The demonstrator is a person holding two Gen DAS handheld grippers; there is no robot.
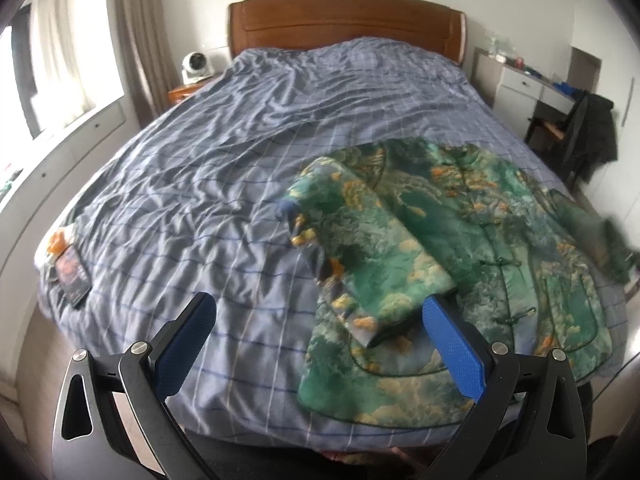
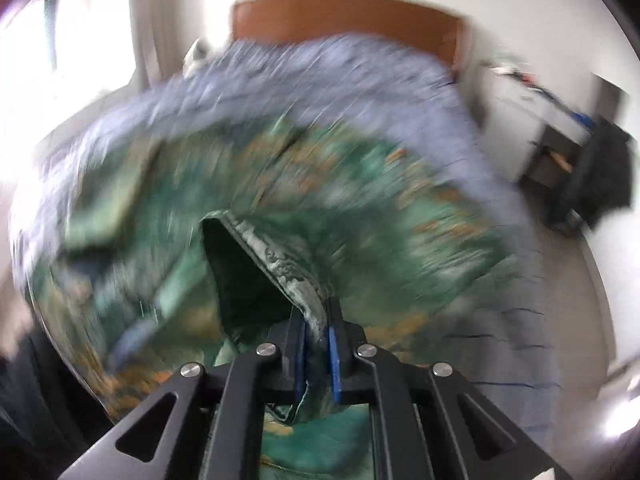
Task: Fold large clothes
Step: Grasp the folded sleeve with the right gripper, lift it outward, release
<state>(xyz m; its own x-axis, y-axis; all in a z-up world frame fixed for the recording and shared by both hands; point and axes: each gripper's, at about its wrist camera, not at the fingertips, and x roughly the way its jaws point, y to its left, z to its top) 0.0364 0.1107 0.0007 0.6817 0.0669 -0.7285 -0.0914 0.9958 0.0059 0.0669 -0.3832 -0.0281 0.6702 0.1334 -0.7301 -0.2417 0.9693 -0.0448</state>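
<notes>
Bed, covered by a blue checked sheet, fills most of the left wrist view; its wooden headboard runs along the top centre. A desk with a dark garment on a chair stands at the upper right, and a small white fan sits at the upper left beside the headboard.

Green patterned jacket lies face up on the lower right part of the bed, its buttoned front running from the collar at centre right down toward the lower right edge. One sleeve is already folded across the body, its long axis running diagonally from mid-frame down to the lower centre.

Left gripper appears at the bottom of its own view, fingers spread wide and holding nothing; the folded sleeve's cuff end lies just in front of the right-hand finger.

Right gripper sits at the bottom centre of its blurred view, fingers narrow and clamped on a fold of the jacket's other sleeve or edge; exactly which part cannot be told. The cloth rises from the fingers toward the frame centre, so the coming fold likely carries it across the jacket's body. The right gripper is the nearer to this unfolded side.
</notes>
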